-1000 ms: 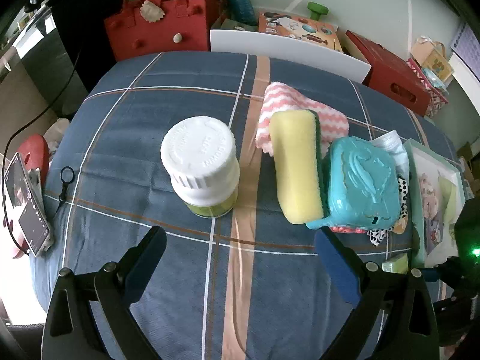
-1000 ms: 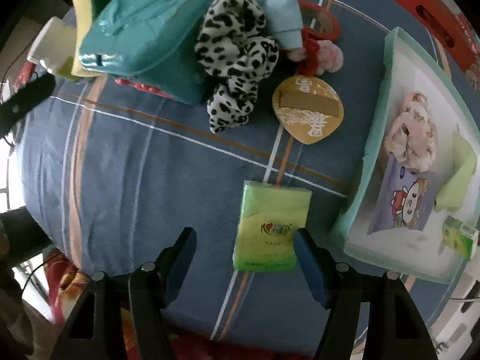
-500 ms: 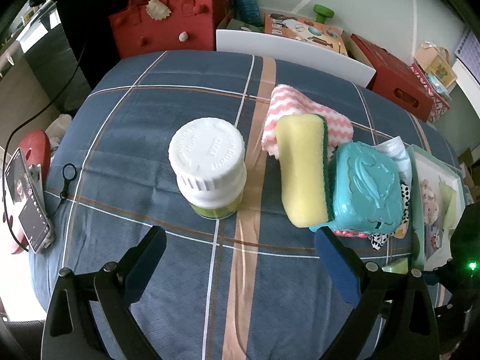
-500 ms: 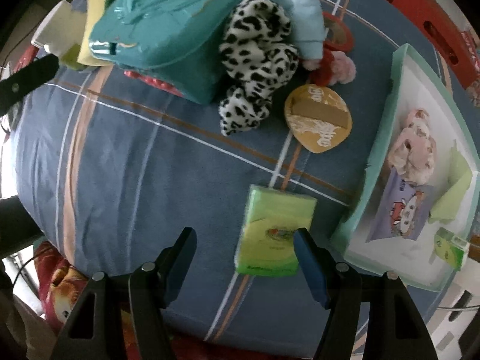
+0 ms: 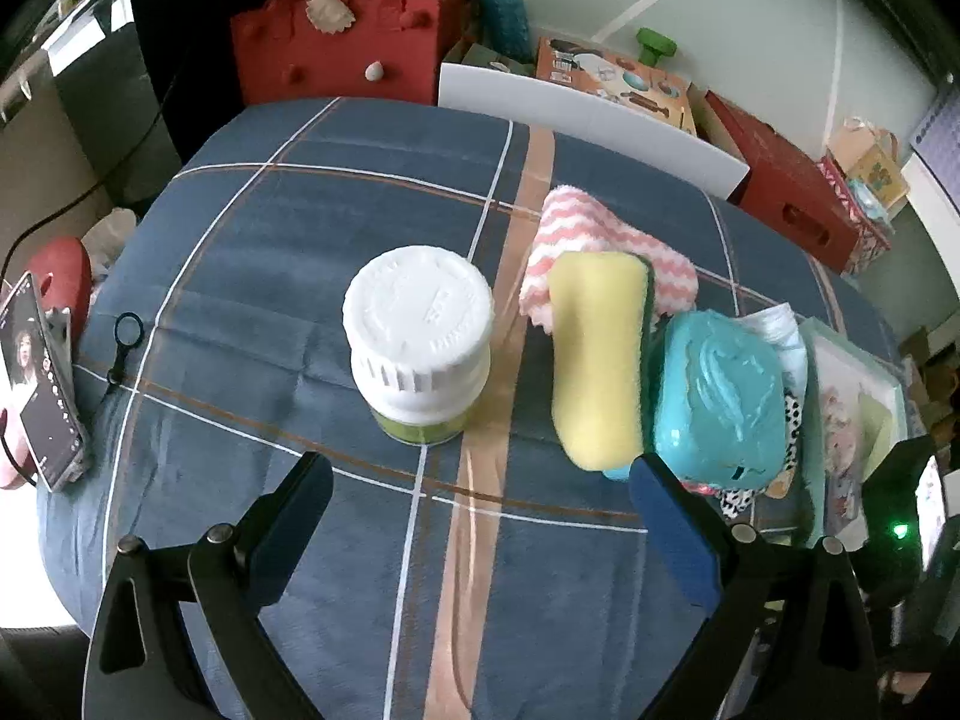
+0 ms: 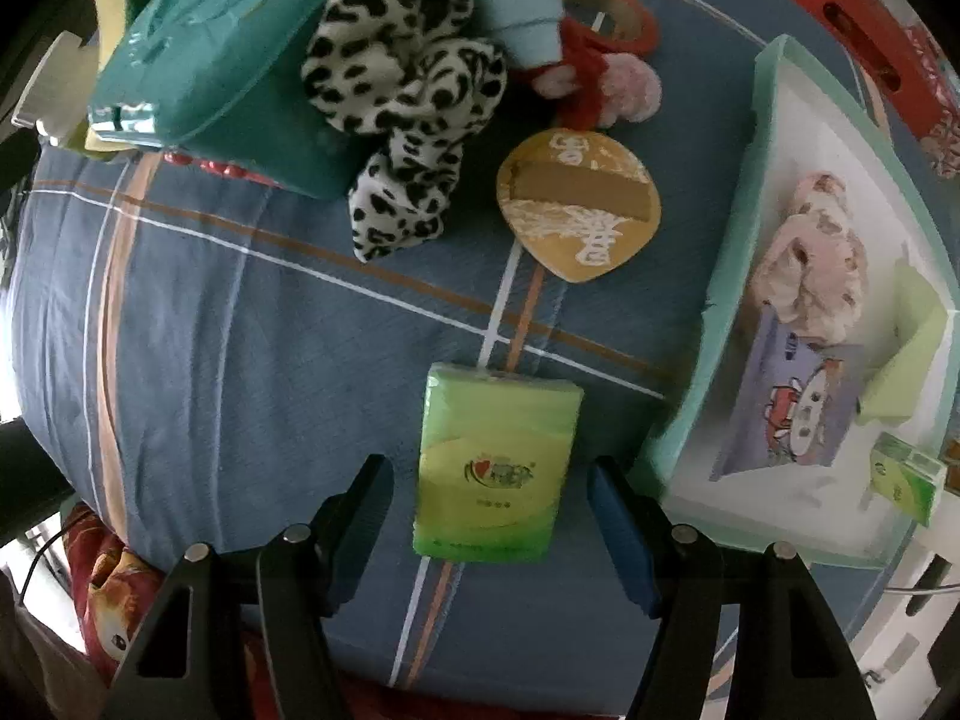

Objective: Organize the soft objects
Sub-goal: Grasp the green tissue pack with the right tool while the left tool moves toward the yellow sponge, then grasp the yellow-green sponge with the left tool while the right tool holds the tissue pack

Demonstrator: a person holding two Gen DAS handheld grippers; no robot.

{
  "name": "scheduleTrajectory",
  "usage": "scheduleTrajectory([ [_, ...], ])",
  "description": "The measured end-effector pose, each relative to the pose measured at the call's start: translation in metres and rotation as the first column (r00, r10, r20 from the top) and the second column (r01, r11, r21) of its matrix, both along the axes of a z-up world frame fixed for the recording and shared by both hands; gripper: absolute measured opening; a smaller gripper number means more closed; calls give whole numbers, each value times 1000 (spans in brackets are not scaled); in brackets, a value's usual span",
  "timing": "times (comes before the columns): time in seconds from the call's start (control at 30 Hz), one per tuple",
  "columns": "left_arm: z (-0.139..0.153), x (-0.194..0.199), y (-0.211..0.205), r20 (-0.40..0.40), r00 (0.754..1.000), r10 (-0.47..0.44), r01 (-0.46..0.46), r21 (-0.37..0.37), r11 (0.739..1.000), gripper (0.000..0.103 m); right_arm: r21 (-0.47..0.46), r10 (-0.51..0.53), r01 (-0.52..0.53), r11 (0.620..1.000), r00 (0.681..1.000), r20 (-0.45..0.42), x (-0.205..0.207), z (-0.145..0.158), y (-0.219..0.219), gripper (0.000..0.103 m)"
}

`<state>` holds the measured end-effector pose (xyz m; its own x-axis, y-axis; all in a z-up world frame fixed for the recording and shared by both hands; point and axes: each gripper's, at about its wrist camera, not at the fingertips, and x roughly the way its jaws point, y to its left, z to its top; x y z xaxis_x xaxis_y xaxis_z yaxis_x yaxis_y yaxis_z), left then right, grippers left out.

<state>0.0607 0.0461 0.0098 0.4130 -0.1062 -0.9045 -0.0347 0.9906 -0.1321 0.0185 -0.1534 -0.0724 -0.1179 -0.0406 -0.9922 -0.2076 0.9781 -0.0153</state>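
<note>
right tongs [image 6: 489, 495] lower, green tissue pack [image 6: 495, 465] now between jaws

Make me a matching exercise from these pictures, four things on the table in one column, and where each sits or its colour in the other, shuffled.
Things:
1. green tissue pack
2. yellow sponge
3. jar
4. purple cartoon pouch

Descriptions:
A. white ribbed lid
B. lying inside the tray
C. on the cloth between the open right gripper fingers
D. leaning against the teal box

Pairs: 1-C, 2-D, 3-A, 4-B
</note>
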Motion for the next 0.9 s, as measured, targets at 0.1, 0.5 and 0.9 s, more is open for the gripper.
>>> scheduleTrajectory([
  [0.1,-1,2,-1,-6,1000,2,-2,-13,1000,99,9,0,0,1000,1000,9,3,-5,0,71],
  [0.5,-4,7,-2,-21,1000,13,-14,-22,1000,99,-6,36,-35,999,999,18,21,-12,-4,68],
  [0.9,-5,8,-3,-25,1000,14,-14,-17,1000,99,-19,59,-59,998,998,16,12,-18,-11,50],
])
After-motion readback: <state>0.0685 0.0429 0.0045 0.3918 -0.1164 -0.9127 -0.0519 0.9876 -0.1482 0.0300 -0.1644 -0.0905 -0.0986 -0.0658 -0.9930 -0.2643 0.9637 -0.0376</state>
